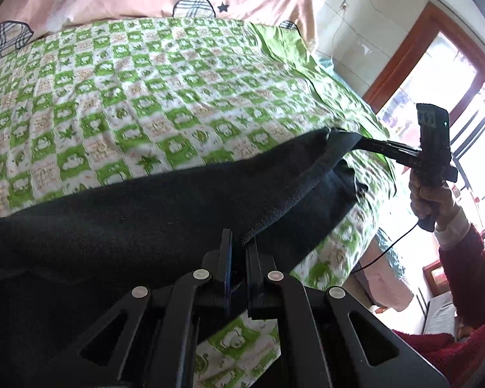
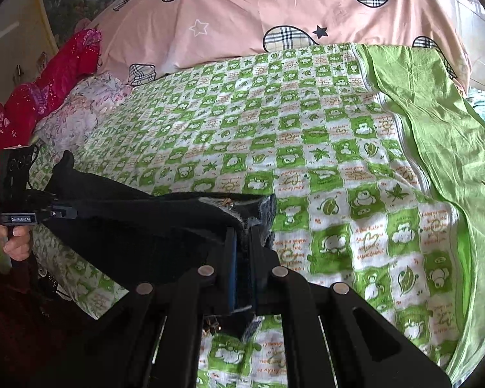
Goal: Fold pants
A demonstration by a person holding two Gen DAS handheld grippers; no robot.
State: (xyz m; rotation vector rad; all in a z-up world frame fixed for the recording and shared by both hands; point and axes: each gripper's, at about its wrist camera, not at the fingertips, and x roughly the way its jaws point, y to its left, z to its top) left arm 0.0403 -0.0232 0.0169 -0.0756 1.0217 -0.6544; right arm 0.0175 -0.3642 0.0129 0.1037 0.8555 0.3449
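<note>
The dark, almost black heavy-cloth pants (image 1: pixel 165 213) hang stretched between the two tools, lifted over the near edge of the green-and-white checked cotton bed sheet (image 1: pixel 139 97). The left gripper (image 1: pixel 237 249) has its jaws drawn narrow on one end of the garment, cloth pinched between the blue pads. The right gripper (image 2: pixel 242 242) is likewise nearly closed on the other end, where a paler lining and a bit of metal hardware show — I judge that to be the waistband, though the frames do not settle it.

Everything turns on the garment's long axis. It runs straight from one claw to the other, roughly parallel to the sheet's near edge, with the fabric sagging between the two grips and the lower fold brushing or just above the sheet; contact cannot be told. Seen from the left wrist, the right gripper (image 1: pixel 365 140) sits at the far end of the pants, toward the sheet's right border; seen from the right wrist, the left gripper (image 2: pixel 64 213) holds the opposite end, near the sheet's left side. Neither hand is nearer the cloth — each already has its end.

Beyond the sheet lies a pink quilt with plaid heart patches (image 2: pixel 274 6). A fold would likely need the two ends brought together, or the span lowered flat first.
</note>
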